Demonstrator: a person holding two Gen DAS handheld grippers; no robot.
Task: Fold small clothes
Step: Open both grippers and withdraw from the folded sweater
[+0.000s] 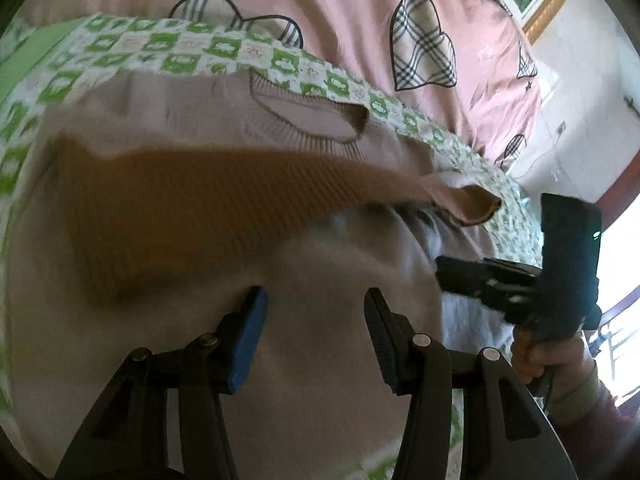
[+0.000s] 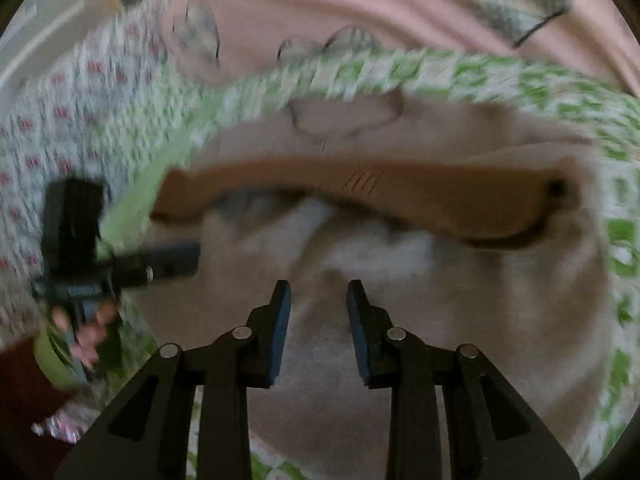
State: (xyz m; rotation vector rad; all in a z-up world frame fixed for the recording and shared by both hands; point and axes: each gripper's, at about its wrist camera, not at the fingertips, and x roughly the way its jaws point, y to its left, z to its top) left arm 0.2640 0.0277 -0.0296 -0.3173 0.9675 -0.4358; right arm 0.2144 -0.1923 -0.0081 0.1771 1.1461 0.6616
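Observation:
A small beige knit sweater (image 1: 328, 340) lies flat on a green-and-white patterned sheet (image 1: 176, 52), its neck opening (image 1: 312, 118) at the far side. A brown sleeve (image 1: 224, 188) lies folded across its chest. My left gripper (image 1: 316, 300) is open and empty just above the sweater's lower body. My right gripper (image 2: 319, 292) is open and empty over the same sweater (image 2: 460, 300); the brown sleeve (image 2: 380, 196) crosses ahead of it. The right gripper also shows in the left wrist view (image 1: 452, 276), at the sweater's right edge. The right wrist view is motion-blurred.
A pink quilt with plaid hearts (image 1: 360, 12) lies beyond the sheet. A wall and gold picture frame (image 1: 552, 0) are at the far right, a bright window (image 1: 624, 280) to the right. The left hand-held gripper (image 2: 80, 256) shows at the left.

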